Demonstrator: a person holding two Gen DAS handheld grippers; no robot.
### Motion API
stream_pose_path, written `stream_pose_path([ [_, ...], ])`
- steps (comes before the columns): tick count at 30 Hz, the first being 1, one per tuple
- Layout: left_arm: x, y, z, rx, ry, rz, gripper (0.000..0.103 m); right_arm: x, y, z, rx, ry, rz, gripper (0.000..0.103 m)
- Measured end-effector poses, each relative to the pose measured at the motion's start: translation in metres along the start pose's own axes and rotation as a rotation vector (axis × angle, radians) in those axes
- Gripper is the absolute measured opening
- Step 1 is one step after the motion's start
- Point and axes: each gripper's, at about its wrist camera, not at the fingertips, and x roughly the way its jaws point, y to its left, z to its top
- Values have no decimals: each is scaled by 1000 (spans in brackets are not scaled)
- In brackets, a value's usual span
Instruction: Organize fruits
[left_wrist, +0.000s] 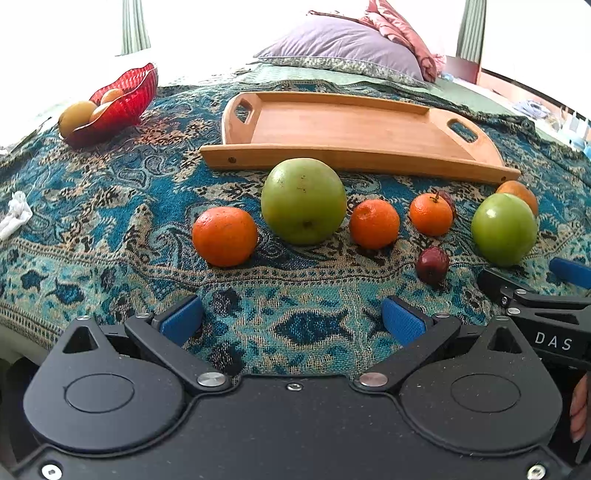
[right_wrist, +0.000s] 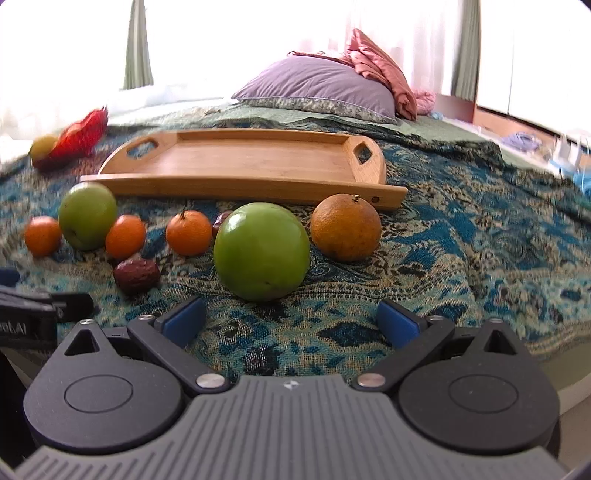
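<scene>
Fruit lies in a row on a patterned blue blanket in front of an empty wooden tray (left_wrist: 354, 129) (right_wrist: 243, 162). In the left wrist view: an orange (left_wrist: 224, 236), a big green apple (left_wrist: 303, 201), two small oranges (left_wrist: 374, 223) (left_wrist: 431, 214), a dark red date (left_wrist: 432, 265) and a second green apple (left_wrist: 504, 229). My left gripper (left_wrist: 293, 319) is open and empty, short of the row. My right gripper (right_wrist: 291, 319) is open and empty, just short of the second green apple (right_wrist: 261, 251); a brownish orange (right_wrist: 345, 228) lies to its right and the date (right_wrist: 136, 275) to its left.
A red glass bowl (left_wrist: 122, 101) (right_wrist: 79, 134) with yellow-orange fruit stands at the far left. A purple pillow (left_wrist: 343, 48) and pink cloth lie behind the tray. A white crumpled tissue (left_wrist: 14, 218) lies at the left. The right gripper's fingers (left_wrist: 535, 291) show at the left view's right edge.
</scene>
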Motion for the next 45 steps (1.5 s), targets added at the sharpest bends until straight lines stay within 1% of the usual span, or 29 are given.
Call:
stream_pose_path([
  [5, -2, -2, -2, 11, -16, 4, 103, -2, -6, -7, 42, -43, 15, 103],
  [8, -3, -2, -3, 14, -22, 2, 103, -2, -1, -5, -3, -32, 0, 103],
  [10, -6, -2, -3, 15, -23, -5, 102, -1, -1, -4, 10, -25, 0, 103],
  [12, -8, -1, -2, 16, -26, -17, 98, -1, 0, -3, 2, -21, -6, 103],
  [15, -11, 0, -1, 30, -43, -25, 88, -1, 5, -4, -34, -21, -21, 103],
  [17, -13, 0, -1, 41, -55, -31, 79, -2, 8, -4, -45, -25, -24, 103],
  [18, -14, 0, 0, 45, -61, -34, 77, -2, 7, -4, -44, -27, -16, 103],
  [19, -15, 0, 2, 43, -67, -35, 72, -3, 6, -4, -40, -30, -5, 103],
  [20, -16, 1, 3, 37, -74, -36, 67, -4, 4, -4, -34, -34, 5, 103],
  [23, -21, 5, 9, -4, -106, -45, 58, -7, 0, -2, -18, -44, 23, 103],
  [24, -23, 7, 10, -16, -119, -50, 56, -8, 0, -2, -15, -49, 31, 103],
  [27, -30, 9, 17, -37, -178, -59, 56, -13, 0, 0, -4, -76, 62, 103],
  [29, -33, 9, 23, -34, -215, -59, 56, -17, 0, 2, 0, -102, 80, 100],
  [31, -32, 7, 29, -17, -234, -57, 56, -20, 2, 4, 0, -120, 90, 97],
  [35, -25, 7, 40, -19, -238, -47, 55, -20, 2, 7, 19, -132, 98, 87],
  [38, -19, 7, 46, -23, -235, -47, 55, -20, 1, 9, 35, -137, 96, 82],
  [45, 0, 8, 47, -55, -196, -64, 55, -17, -2, 10, 64, -134, 90, 79],
])
